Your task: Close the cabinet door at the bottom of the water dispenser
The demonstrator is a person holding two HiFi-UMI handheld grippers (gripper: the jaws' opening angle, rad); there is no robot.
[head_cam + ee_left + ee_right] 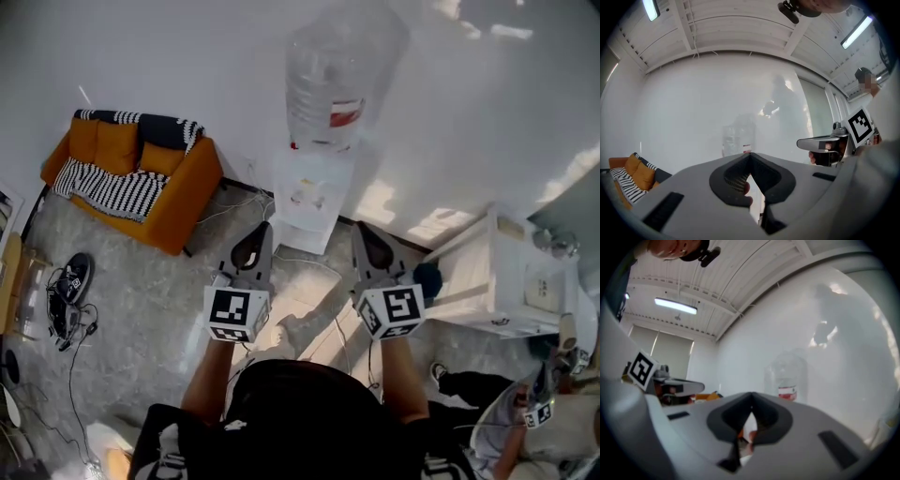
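Water dispenser [309, 192] is standing upright, front facing the person. Left gripper [261, 234] and right gripper [364, 234] are pointing level at it, both clenched empty.

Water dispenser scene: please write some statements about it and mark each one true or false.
1. A bottle stands on top of the dispenser. True.
2. In the head view, the sofa is to the right of the dispenser. False: it is to the left, against the wall.
3. The left hand-held gripper is shut and holds nothing. True.
4. The right hand-held gripper touches the dispenser. False: it is shut, empty and well short of the dispenser.
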